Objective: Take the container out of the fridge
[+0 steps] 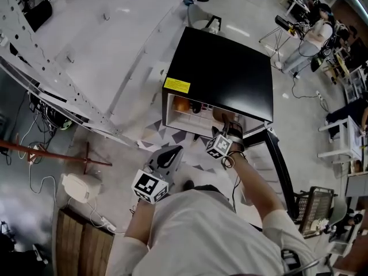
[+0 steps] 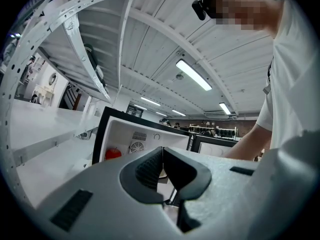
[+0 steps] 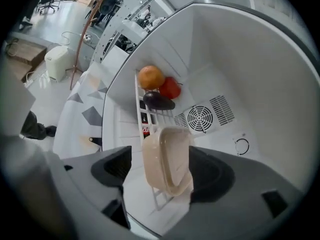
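Inside the open fridge (image 3: pixel 260 79), the right gripper (image 3: pixel 161 172) stands spread wide around the beige container (image 3: pixel 167 156) on the wire shelf (image 3: pixel 138 109), its short width between the jaws, not yet pinched. The left gripper (image 2: pixel 162 168), pressed together and empty, waits farther off, outside.

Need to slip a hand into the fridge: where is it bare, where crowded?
Bare: the short shelf stretch between the container and the eggplant, and the space over the shelf toward the fan vent. Crowded: the shelf's back corner, where orange, red fruit and eggplant sit close together.
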Motion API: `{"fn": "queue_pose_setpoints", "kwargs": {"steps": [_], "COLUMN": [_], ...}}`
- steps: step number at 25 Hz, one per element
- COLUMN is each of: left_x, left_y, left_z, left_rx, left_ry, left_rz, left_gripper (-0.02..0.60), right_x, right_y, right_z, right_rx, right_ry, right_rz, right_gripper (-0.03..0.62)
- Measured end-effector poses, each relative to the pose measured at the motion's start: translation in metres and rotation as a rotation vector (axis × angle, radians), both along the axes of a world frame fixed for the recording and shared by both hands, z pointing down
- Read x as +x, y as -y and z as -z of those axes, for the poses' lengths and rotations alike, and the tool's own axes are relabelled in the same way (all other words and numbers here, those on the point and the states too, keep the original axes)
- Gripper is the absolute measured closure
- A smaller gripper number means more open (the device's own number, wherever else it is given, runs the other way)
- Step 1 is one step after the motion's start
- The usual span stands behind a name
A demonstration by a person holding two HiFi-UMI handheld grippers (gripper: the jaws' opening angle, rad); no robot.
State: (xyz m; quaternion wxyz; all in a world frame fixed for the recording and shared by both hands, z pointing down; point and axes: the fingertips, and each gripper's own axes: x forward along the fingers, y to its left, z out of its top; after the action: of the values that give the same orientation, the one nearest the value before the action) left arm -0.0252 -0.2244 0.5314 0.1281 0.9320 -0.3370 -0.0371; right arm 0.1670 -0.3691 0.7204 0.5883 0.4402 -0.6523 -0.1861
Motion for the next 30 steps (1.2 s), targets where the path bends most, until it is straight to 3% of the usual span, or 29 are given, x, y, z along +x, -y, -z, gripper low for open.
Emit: {"fn": "queue_pose_setpoints", "kwargs": {"steps": [9, 10, 11, 14, 23, 30], "left_x": [-0.01, -0.011, -0.012, -0.014, -0.012, -0.012], "left_y": [0.0, 0.0, 0.0, 0.0, -0.003, -0.009], "left_z": [-0.001, -0.001, -0.001, -0.001, 0.001, 0.001], "left_rx": [-0.004, -0.004, -0.004, -0.007, -0.007, -0.007], "left_ry": [0.003, 0.005, 0.007, 0.009, 0.002, -0.001], "left_rz": [0.031, 0.034, 0.036, 0.042, 0.025, -0.005], "left_gripper": [0.577, 0.577, 0.577, 0.577, 0.577, 0.577], "right_x": [0.014, 0.014, 0.014, 0.014, 0.012, -0.003], "right_y": [0.019, 0.02, 0.02, 0.016, 0.006, -0.005], "right_z": [-0.027, -0.027, -0.027, -0.027, -0.011, 0.013], "right_rx": [-0.025, -0.014, -0.002, 0.018, 0.053, 0.078], "right_ry": [-0.148, -0.158, -0.159, -0.159, -0.089, 0.029], "right_rz": [-0.012, -0.008, 0.0, 0.017, 0.014, 0.007], "right_gripper": [0.209, 0.231, 0.307, 0.338, 0.353, 0.357]}}
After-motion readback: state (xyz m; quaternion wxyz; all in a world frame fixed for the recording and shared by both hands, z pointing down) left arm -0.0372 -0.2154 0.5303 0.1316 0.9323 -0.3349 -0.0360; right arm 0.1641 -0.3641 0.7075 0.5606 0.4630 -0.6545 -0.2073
